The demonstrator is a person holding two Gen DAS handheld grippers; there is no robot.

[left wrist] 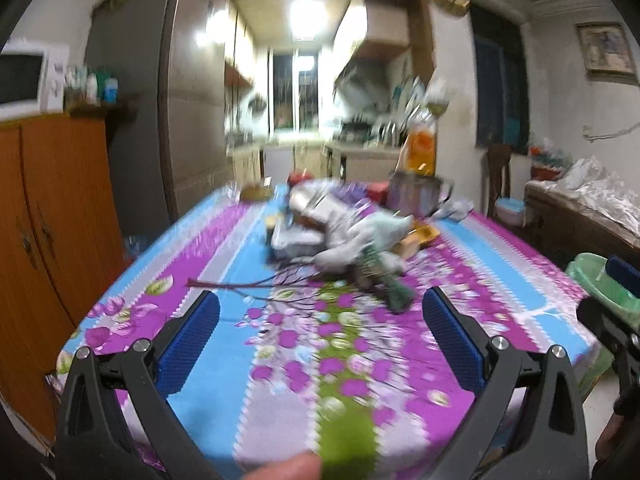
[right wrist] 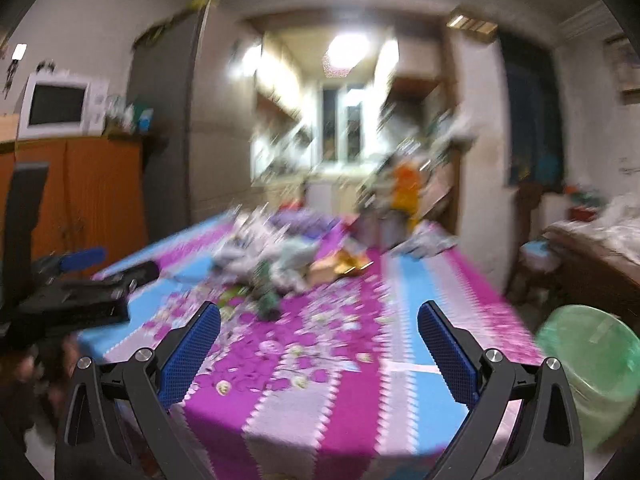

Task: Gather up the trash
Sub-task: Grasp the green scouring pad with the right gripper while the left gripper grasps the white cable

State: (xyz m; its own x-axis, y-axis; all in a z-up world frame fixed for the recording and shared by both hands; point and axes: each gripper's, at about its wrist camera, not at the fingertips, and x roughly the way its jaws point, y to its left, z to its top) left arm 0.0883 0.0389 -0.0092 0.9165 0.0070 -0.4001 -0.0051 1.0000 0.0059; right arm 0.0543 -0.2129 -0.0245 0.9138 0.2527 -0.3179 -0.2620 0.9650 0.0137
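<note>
A heap of trash lies mid-table on a flowered purple and blue cloth: crumpled white tissues, a foil tray, a yellow wrapper, a green wad nearest me. It is blurred in the right wrist view. My left gripper is open and empty above the near part of the table, short of the heap. My right gripper is open and empty, also short of the heap. A green bin with a bag liner stands by the table's right side, also in the left wrist view.
A metal pot and an orange juice bottle stand at the table's far end. An orange cabinet with a microwave is on the left. A chair and a cluttered sideboard are on the right.
</note>
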